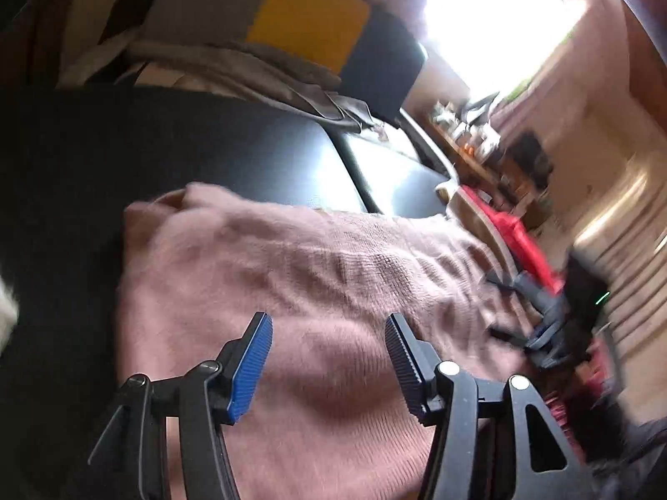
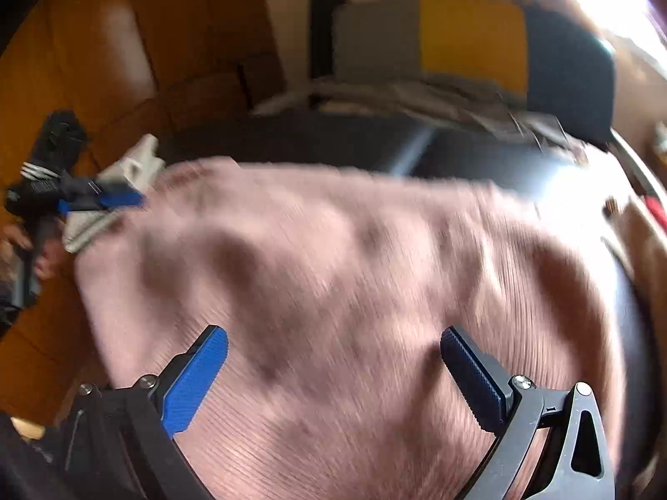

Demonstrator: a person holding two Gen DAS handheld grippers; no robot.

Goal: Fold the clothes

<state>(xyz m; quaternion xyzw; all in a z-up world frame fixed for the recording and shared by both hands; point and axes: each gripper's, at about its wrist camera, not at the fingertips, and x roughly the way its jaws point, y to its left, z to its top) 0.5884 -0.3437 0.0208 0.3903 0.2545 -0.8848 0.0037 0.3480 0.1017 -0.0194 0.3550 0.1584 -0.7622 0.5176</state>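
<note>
Over the pink sweater (image 1: 317, 275), the left hand-held gripper (image 1: 329, 358) has its two blue pads spread wide apart. Nothing is between them. It holds nothing, and the pads look a little above the knit, though I cannot tell if they touch it. It points across the sweater toward the far dark side of the worktop (image 1: 166, 146).

The right hand-held gripper (image 2: 333, 375) is wide open too, with nothing between its pads. It hangs over the near part of the sweater (image 2: 333, 271) and points toward the far edge. Touching or not, I cannot tell, because the picture is blurry.

In the right view the left hand-held gripper (image 2: 100, 200) shows far to the left, at the sweater's left edge, with its blue tips pointing in at the cloth. A bit of the person's hand (image 2: 41, 258) holds its handle below.

In the left view the right hand-held gripper (image 1: 542, 321) shows blurry at the right side of the sweater.

The sweater lies spread on the dark worktop, with soft bumps and folds. Its long way seems to run from left to right, between the two grippers. A light grey thing (image 2: 121, 191) peeks out at its far left corner.

Behind the worktop is a chair back (image 2: 471, 41) in grey, yellow and dark blue, with grey cloth (image 1: 271, 66) piled in front of it. Something red (image 1: 512, 233) lies beyond the sweater's right end.
</note>
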